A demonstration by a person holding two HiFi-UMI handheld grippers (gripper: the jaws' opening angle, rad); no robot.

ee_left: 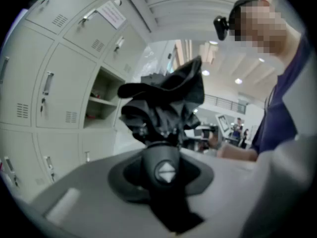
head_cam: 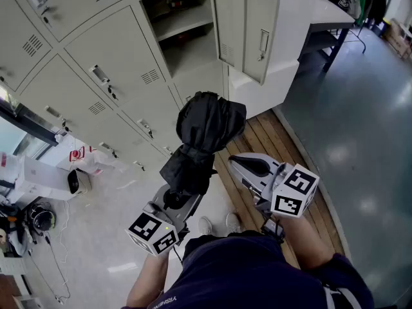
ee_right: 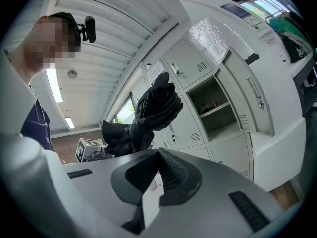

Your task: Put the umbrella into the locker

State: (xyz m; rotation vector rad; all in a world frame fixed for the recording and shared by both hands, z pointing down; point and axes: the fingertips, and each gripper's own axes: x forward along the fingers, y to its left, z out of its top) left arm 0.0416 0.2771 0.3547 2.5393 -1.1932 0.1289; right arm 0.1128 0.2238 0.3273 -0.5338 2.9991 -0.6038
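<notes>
Open locker (head_cam: 185, 24), left gripper (head_cam: 176, 199) clamped on umbrella (head_cam: 209, 124), right gripper (head_cam: 234, 162) closed, shoes (head_cam: 206, 226) only in head view

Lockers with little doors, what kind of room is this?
Probably a locker room, maybe at a workplace. A wall of grey metal lockers with vents and handles fills one side, one open locker shows a shelf, and a white table stands beside them.
</notes>
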